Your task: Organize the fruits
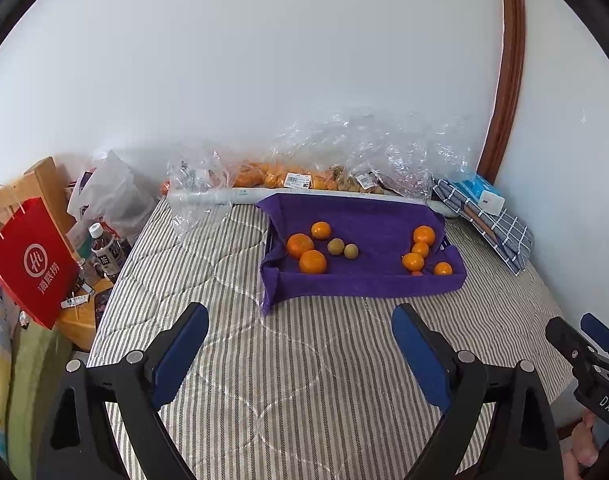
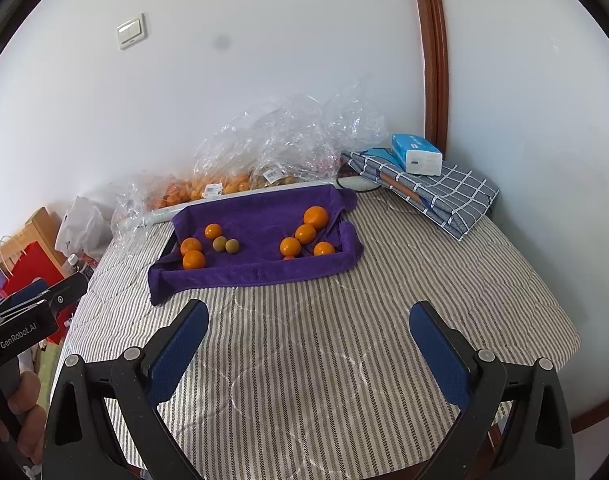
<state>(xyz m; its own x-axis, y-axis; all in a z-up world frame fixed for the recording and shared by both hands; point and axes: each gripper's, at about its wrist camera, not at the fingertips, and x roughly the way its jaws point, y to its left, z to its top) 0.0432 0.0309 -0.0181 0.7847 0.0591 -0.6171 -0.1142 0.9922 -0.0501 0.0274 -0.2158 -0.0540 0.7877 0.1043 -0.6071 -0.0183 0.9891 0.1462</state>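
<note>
Left wrist view: the left gripper (image 1: 300,344) is held with jaws wide and nothing between them, above a striped cover (image 1: 304,380). Beyond it, a purple towel (image 1: 364,280) lines a tray in which oranges (image 1: 312,261) and two small brown fruits (image 1: 336,247) are grouped at the left, with more oranges at the right. Clear bags (image 1: 304,168) of fruit are seen along the wall, a red bag (image 1: 28,260) and bottle (image 1: 104,252) at left. Right wrist view: the right gripper (image 2: 308,338) is likewise spread and empty; a tissue box (image 2: 416,155) lies on a checked cloth (image 2: 456,196).
</note>
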